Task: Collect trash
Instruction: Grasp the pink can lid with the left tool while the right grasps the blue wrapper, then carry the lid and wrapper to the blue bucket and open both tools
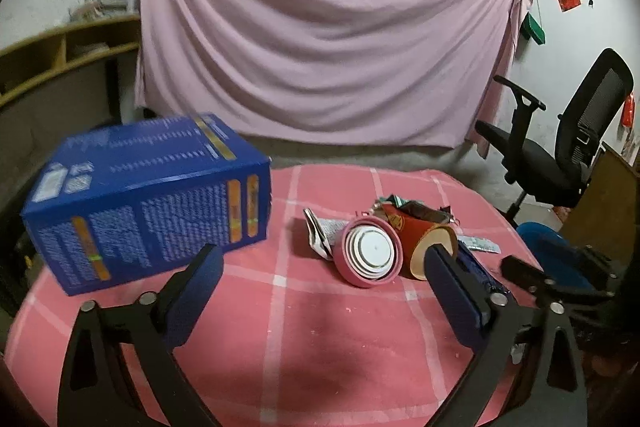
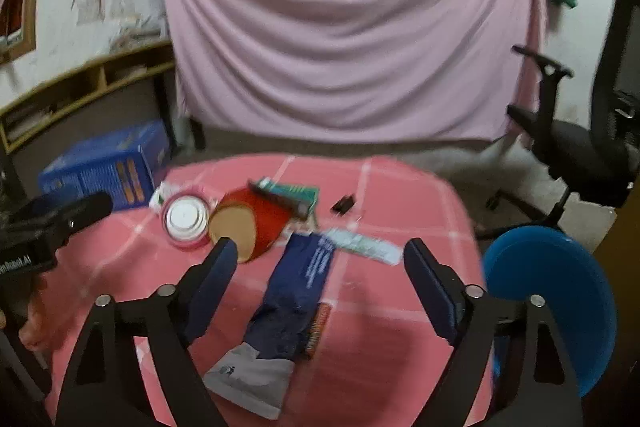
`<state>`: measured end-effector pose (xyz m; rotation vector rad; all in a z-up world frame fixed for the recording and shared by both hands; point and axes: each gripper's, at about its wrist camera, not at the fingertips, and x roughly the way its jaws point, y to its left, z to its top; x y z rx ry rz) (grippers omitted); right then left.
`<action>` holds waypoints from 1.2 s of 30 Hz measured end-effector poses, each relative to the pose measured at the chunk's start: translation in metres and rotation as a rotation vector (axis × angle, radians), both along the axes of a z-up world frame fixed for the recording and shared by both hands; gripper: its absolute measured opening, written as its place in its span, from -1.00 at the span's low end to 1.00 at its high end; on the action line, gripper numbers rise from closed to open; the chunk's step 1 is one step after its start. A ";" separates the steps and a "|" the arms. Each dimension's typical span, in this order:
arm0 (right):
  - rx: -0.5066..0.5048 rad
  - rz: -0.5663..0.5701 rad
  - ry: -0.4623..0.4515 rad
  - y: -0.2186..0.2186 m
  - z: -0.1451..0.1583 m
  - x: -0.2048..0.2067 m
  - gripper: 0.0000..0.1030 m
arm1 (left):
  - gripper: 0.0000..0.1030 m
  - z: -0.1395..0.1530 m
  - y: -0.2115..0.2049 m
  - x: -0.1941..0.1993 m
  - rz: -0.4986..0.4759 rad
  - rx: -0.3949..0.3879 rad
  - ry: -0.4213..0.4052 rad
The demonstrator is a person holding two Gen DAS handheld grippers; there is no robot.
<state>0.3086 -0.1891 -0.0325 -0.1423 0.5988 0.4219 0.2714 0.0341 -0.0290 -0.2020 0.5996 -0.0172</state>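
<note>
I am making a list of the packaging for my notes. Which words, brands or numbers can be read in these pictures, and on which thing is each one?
"...nRobot.AI": white letters on the left tongs, cut off at the picture's edge.
Blue box: white print, too blurred to read.
Dark blue wrapper: white lines of text, too blurred.
Red cup: round emblem, unreadable.
Folded paper: print too small.

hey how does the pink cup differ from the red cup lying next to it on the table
The pink cup is shorter and looks like nested rings round a white centre; the red cup is a taller plain tube with a printed emblem on its side. The pink cup's end facing the cameras is white, the red cup's is tan. Wrappers show at the red cup's far end, not the pink's. Both lie tipped over, side by side on the checked cloth.
</note>
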 end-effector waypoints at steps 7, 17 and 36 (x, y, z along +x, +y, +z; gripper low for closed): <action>-0.040 0.045 0.153 0.011 -0.019 0.023 0.09 | 0.31 -0.012 0.004 0.028 -0.071 -0.096 0.132; -0.038 0.053 0.327 0.012 -0.038 0.048 0.00 | 0.10 -0.015 0.017 0.048 -0.125 -0.225 0.214; 0.023 0.085 0.284 0.005 -0.029 0.030 -0.44 | -0.65 0.000 0.018 0.030 -0.149 -0.279 0.118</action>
